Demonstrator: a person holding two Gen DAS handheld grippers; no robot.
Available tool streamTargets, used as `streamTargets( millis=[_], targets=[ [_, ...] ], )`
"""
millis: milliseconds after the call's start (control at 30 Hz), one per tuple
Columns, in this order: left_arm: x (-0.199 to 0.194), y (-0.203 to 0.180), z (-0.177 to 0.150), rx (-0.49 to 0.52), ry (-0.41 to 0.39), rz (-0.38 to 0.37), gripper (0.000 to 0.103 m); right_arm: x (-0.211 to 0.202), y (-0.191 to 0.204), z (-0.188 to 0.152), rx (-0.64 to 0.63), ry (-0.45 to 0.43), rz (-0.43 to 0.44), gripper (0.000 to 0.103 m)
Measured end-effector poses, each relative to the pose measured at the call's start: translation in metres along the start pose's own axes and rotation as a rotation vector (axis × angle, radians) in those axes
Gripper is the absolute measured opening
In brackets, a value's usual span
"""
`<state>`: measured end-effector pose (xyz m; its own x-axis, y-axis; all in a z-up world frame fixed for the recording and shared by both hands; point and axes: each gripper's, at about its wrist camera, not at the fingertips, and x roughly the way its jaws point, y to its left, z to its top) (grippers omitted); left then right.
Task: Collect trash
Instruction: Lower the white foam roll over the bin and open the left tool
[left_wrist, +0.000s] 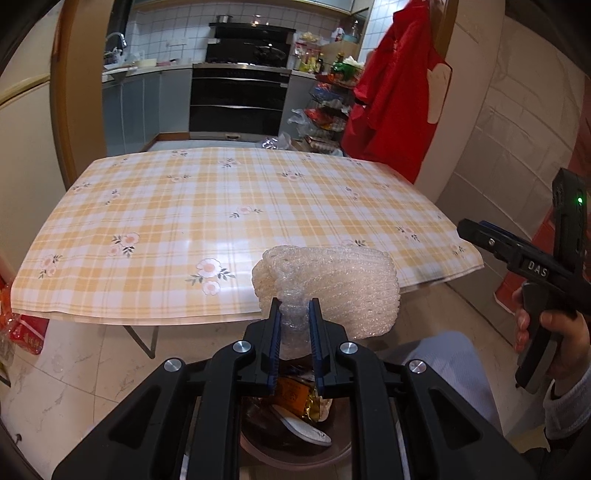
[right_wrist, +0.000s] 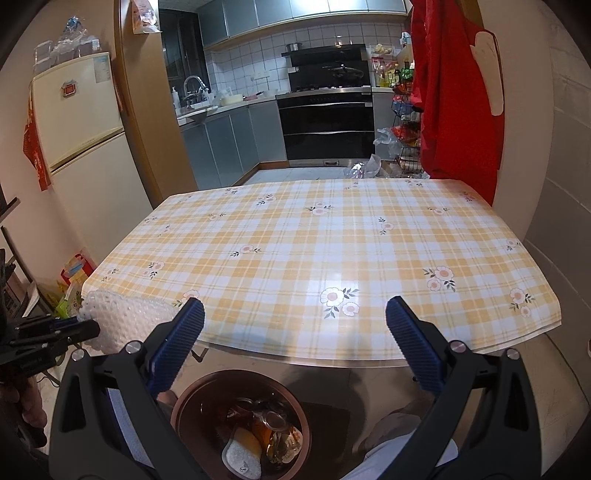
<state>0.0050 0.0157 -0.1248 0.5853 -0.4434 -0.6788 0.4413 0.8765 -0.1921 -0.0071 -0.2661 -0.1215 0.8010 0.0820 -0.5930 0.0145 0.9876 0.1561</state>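
My left gripper (left_wrist: 295, 306) is shut on a crumpled sheet of clear bubble wrap (left_wrist: 332, 280), held in the air in front of the table's near edge and above a brown trash bin (left_wrist: 295, 454). The bin holds an orange wrapper, gold foil and a white insole-like piece. In the right wrist view the bubble wrap (right_wrist: 122, 321) shows at the left and the bin (right_wrist: 207, 391) sits on the floor below. My right gripper (right_wrist: 295, 314) is open and empty, above the bin near the table edge.
A table with a yellow plaid flowered cloth (right_wrist: 314, 258) spans the middle. A fridge (right_wrist: 81, 122) stands left, a red apron (right_wrist: 454, 92) hangs at the right, and the kitchen oven (right_wrist: 325, 125) is behind. My other hand-held gripper body (left_wrist: 535, 266) shows at right.
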Motion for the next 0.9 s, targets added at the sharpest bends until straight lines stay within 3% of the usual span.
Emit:
streamTargets(
  millis=[233, 333, 400, 467, 633, 767, 900],
  targets=[
    [0.008, -0.01, -0.006, 0.033, 0.033, -0.022, 0.015, 0.001, -0.002, -0.002, 0.006, 0.006, -0.006, 0.097],
    [0.013, -0.013, -0.009, 0.047, 0.049, -0.04, 0.02, 0.002, -0.004, -0.003, 0.012, 0.008, -0.008, 0.097],
    [0.014, -0.015, -0.01, 0.055, 0.052, -0.045, 0.026, 0.003, -0.004, -0.003, 0.014, 0.01, -0.009, 0.097],
    [0.015, -0.015, -0.011, 0.051, 0.055, -0.05, 0.041, 0.003, -0.004, -0.003, 0.014, 0.014, -0.009, 0.097],
    [0.012, -0.012, -0.008, 0.036, 0.038, -0.027, 0.058, 0.004, -0.002, -0.004, 0.009, 0.021, -0.009, 0.097],
    [0.006, -0.006, -0.004, 0.027, -0.005, 0.051, 0.077, 0.004, -0.002, -0.004, 0.007, 0.02, -0.01, 0.097],
    [-0.001, -0.001, 0.0, 0.016, -0.041, 0.105, 0.087, 0.004, -0.001, -0.004, 0.004, 0.017, -0.011, 0.097]
  ],
)
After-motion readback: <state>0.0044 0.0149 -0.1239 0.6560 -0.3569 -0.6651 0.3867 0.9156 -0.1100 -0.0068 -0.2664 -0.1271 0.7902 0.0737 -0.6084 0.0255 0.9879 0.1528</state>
